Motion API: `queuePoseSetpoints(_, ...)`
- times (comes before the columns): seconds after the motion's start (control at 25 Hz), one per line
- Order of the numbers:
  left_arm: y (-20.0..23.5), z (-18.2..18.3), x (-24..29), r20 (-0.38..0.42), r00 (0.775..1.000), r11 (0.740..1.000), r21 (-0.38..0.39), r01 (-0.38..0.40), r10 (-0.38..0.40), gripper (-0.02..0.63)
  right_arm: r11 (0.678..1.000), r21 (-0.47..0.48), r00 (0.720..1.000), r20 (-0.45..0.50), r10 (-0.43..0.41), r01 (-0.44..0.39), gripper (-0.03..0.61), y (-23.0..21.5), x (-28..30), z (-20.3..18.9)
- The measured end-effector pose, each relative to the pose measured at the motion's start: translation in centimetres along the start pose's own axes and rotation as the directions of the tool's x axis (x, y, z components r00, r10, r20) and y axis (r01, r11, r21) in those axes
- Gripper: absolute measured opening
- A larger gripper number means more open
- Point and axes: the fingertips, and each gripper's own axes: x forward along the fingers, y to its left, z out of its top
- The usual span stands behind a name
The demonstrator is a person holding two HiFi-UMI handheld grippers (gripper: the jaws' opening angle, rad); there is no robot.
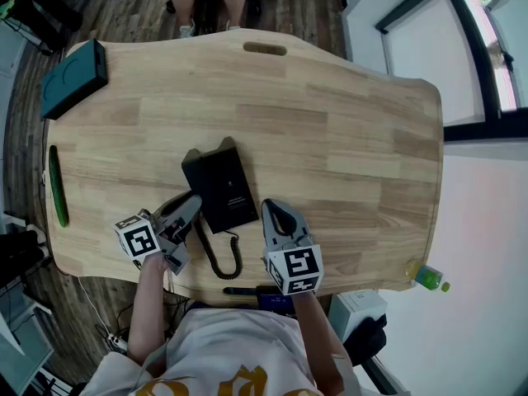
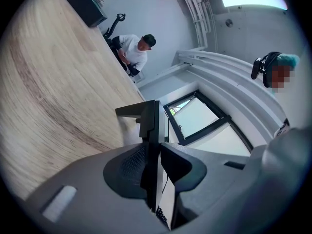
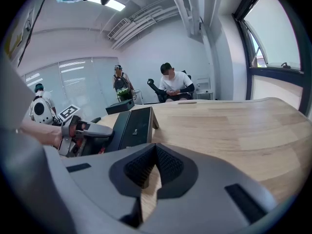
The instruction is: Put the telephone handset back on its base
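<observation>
Closest to me is the right gripper (image 1: 271, 206), parked on the table (image 1: 330, 122) beside the phone, with its jaws closed to a sliver and nothing in them. The left gripper (image 1: 194, 198) is rolled on its side and clamped on the thin black handset (image 2: 150, 130), which sits right along the left edge of the base (image 1: 224, 190). The coiled cord (image 1: 221, 258) loops toward me.

Looks like the seating step. I'd guess the next move is to press it flat into the cradle, then let go without snagging the cord.
</observation>
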Motion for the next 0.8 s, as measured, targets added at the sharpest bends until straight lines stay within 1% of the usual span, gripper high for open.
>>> queuePoseSetpoints(0.16,0.2,-0.1,0.0,0.006,1.000,1.000,0.001,-0.007,0.007,0.080,1.000,-0.006,1.000,0.004,0.006,-0.006,0.003,0.4,0.1,0.3)
queuePoseSetpoints(0.28,0.0,0.1,-0.2,0.021,1.000,0.999,0.035,-0.015,0.015,0.080,1.000,-0.011,1.000,0.018,0.011,-0.011,0.003,0.8,0.0,0.9)
queuePoseSetpoints(0.36,-0.4,0.1,-0.3,0.024,0.999,0.997,0.072,-0.025,0.023,0.081,1.000,-0.013,0.999,0.032,0.011,-0.011,0.003,1.1,-0.4,1.4)
queuePoseSetpoints(0.44,-0.5,0.1,-0.8,0.035,0.998,0.993,0.106,-0.055,0.052,0.081,1.000,-0.011,0.999,0.048,0.006,-0.006,0.003,1.4,-0.9,1.9)
queuePoseSetpoints(0.52,-0.4,0.4,-1.8,0.058,0.993,0.983,0.146,-0.112,0.105,0.080,1.000,-0.007,0.998,0.069,0.005,-0.004,0.003,1.8,-1.3,2.6)
queuePoseSetpoints(0.6,-0.6,0.6,-3.0,0.077,0.982,0.959,0.217,-0.184,0.171,0.073,1.000,-0.005,0.996,0.095,0.004,-0.004,0.003,2.5,-2.0,3.3)
queuePoseSetpoints(0.64,-0.9,0.7,-3.4,0.086,0.976,0.939,0.267,-0.217,0.201,0.062,1.000,-0.005,0.994,0.109,0.001,0.000,0.003,2.8,-2.5,3.7)
queuePoseSetpoints(0.72,-2.2,1.3,-4.1,0.119,0.964,0.888,0.376,-0.266,0.238,0.024,1.000,-0.004,0.990,0.144,-0.009,0.010,0.003,3.2,-3.4,4.7)
queuePoseSetpoints(0.76,-3.1,1.8,-4.5,0.146,0.958,0.857,0.429,-0.286,0.247,0.003,1.000,-0.003,0.987,0.162,-0.012,0.013,0.003,3.6,-3.9,5.2)
queuePoseSetpoints(0.8,-4.1,2.3,-4.9,0.179,0.951,0.822,0.480,-0.308,0.251,0.003,1.000,-0.005,0.984,0.178,-0.015,0.016,0.003,3.9,-4.4,5.6)
